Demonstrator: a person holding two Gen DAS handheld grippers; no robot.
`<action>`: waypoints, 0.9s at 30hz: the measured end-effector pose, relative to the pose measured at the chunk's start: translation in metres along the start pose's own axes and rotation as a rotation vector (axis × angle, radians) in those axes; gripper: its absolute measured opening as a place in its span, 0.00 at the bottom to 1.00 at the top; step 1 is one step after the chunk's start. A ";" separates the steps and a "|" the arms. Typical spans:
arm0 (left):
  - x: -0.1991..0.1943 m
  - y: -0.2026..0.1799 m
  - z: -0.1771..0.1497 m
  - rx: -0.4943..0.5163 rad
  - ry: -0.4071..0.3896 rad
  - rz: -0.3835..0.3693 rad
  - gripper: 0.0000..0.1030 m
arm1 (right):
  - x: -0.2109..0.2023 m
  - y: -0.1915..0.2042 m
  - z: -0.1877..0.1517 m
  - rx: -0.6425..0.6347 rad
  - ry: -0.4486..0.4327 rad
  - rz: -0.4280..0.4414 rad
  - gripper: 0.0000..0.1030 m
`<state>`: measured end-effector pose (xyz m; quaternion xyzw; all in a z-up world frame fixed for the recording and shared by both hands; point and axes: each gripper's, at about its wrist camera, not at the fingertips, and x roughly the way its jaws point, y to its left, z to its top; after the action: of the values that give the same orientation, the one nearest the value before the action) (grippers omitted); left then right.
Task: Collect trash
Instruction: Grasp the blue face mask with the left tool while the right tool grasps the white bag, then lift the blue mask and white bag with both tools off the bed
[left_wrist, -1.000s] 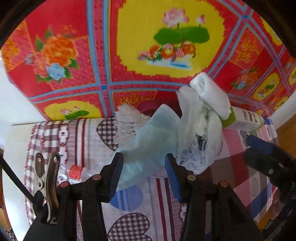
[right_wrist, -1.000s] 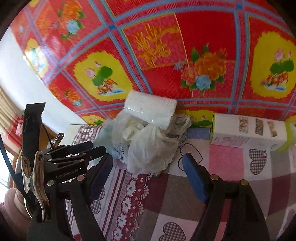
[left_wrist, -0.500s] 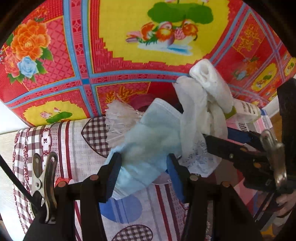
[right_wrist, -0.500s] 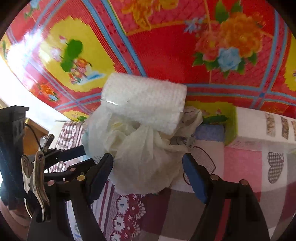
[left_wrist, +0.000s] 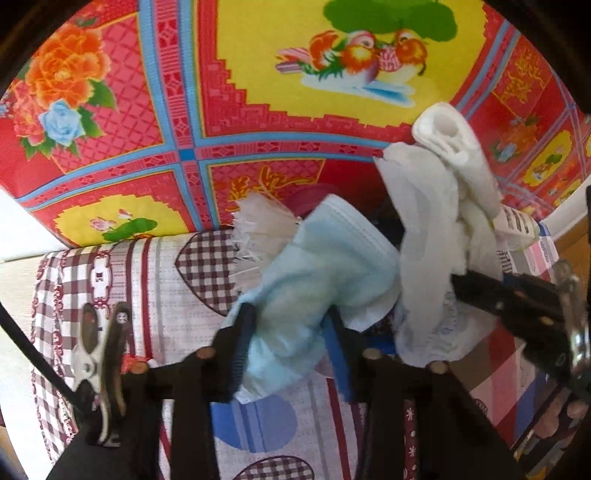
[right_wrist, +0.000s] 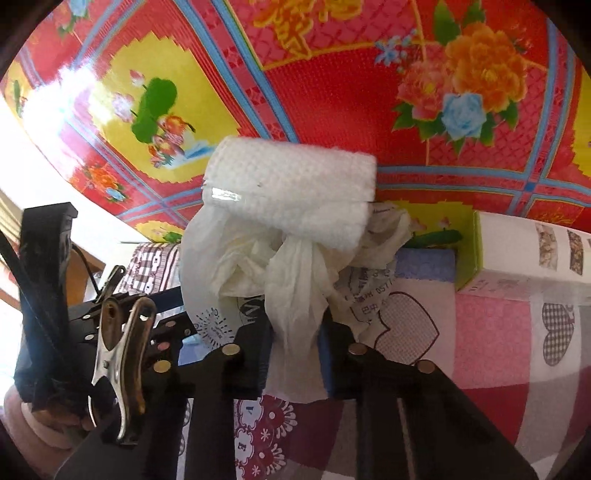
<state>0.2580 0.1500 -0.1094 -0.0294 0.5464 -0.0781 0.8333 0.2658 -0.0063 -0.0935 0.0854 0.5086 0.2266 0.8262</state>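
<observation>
Left wrist view: the left claw (left_wrist: 290, 349) had just been closing and pinched the pale blue face mask (left_wrist: 314, 273) on the patchwork bench (left_wrist: 155, 273). Right wrist view: the right claw (right_wrist: 295, 360) had just been closing and clamped the white plastic bag (right_wrist: 295, 295) below the paper roll (right_wrist: 291, 188).

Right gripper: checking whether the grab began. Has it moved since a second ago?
Yes. The right gripper came closer to the white plastic bag by the box; its jaws have just been closing on it.
</observation>
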 end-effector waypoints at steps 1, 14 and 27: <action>-0.001 0.001 -0.001 -0.007 -0.003 -0.009 0.32 | -0.004 0.001 -0.001 -0.002 -0.008 0.002 0.19; -0.042 -0.012 -0.020 -0.018 -0.070 -0.073 0.26 | -0.057 -0.012 -0.027 -0.009 -0.049 0.033 0.16; -0.058 -0.036 -0.035 -0.007 -0.051 -0.118 0.26 | -0.111 -0.054 -0.086 0.025 0.063 -0.100 0.16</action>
<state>0.1995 0.1253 -0.0662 -0.0662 0.5227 -0.1246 0.8408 0.1636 -0.1129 -0.0651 0.0633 0.5410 0.1813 0.8188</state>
